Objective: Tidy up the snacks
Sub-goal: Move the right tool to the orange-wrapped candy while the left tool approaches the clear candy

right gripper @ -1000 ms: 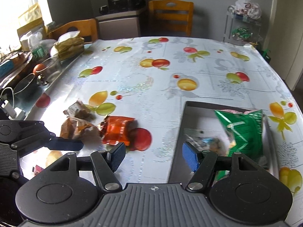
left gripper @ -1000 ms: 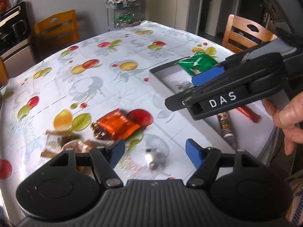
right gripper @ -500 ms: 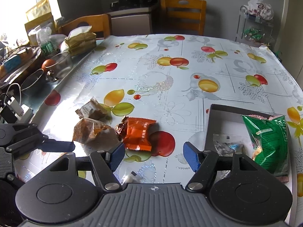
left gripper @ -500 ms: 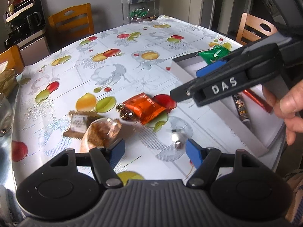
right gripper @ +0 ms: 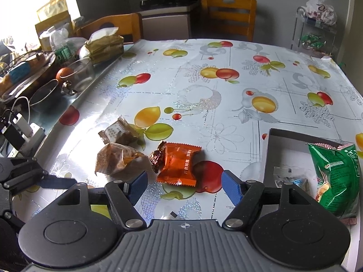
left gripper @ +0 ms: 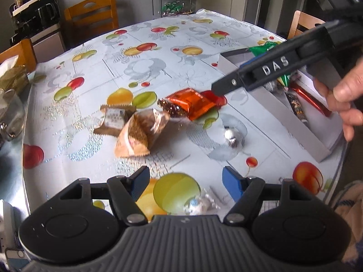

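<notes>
An orange snack packet [left gripper: 192,103] [right gripper: 178,163] lies mid-table beside a tan bag [left gripper: 141,133] [right gripper: 118,158] and a small brown packet [left gripper: 114,119] [right gripper: 118,132]. A silver wrapped candy [left gripper: 230,136] and a white wrapped candy [left gripper: 199,204] lie nearer me. The grey box [left gripper: 292,122] [right gripper: 268,156] holds a green bag [right gripper: 338,176] and red sticks [left gripper: 308,99]. My left gripper [left gripper: 186,181] is open and empty above the white candy. My right gripper [right gripper: 185,185] is open and empty just short of the orange packet; its fingertip [left gripper: 226,87] hovers over that packet.
Wooden chairs [right gripper: 228,15] stand around the table. Clutter sits along the left edge: a glass cup [right gripper: 79,72], a tissue pack [right gripper: 105,45], cables and a charger [right gripper: 20,127]. A rack with snacks [right gripper: 315,31] stands at the back right.
Both grippers have pulled back and shifted left. The right gripper has swung from over the box to in front of the orange packet. Both stayed open and empty.
</notes>
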`<action>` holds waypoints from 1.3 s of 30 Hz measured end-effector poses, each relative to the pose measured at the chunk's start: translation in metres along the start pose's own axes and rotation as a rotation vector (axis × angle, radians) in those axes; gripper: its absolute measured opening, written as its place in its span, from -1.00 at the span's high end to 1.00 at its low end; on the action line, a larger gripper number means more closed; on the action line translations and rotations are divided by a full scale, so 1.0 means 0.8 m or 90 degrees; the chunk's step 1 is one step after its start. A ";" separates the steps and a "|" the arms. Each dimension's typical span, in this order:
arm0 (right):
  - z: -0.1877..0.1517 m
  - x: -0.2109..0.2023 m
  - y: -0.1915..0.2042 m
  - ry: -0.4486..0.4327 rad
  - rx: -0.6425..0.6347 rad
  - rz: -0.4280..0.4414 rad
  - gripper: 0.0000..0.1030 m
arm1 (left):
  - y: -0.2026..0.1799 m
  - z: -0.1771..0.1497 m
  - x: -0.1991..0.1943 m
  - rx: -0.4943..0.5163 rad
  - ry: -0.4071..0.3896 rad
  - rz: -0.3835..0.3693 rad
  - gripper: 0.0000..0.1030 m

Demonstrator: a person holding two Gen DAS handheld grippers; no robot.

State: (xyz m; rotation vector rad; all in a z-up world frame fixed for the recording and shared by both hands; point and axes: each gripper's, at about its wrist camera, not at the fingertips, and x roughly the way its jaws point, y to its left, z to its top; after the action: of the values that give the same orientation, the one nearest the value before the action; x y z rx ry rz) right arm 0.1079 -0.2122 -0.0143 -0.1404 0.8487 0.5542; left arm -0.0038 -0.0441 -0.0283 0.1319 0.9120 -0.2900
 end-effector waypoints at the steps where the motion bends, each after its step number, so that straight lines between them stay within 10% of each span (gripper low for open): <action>1: 0.000 0.000 0.000 0.000 0.000 0.000 -0.41 | 0.001 -0.002 0.000 0.002 0.001 -0.003 -0.37; 39: -0.049 0.018 0.011 0.077 0.016 -0.008 -0.41 | -0.008 -0.044 0.024 0.036 0.067 -0.068 -0.37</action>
State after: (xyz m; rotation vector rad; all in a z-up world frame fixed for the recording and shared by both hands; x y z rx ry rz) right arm 0.0846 -0.2120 -0.0501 -0.1571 0.9716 0.5262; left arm -0.0212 -0.0458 -0.0648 0.1521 1.0168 -0.4105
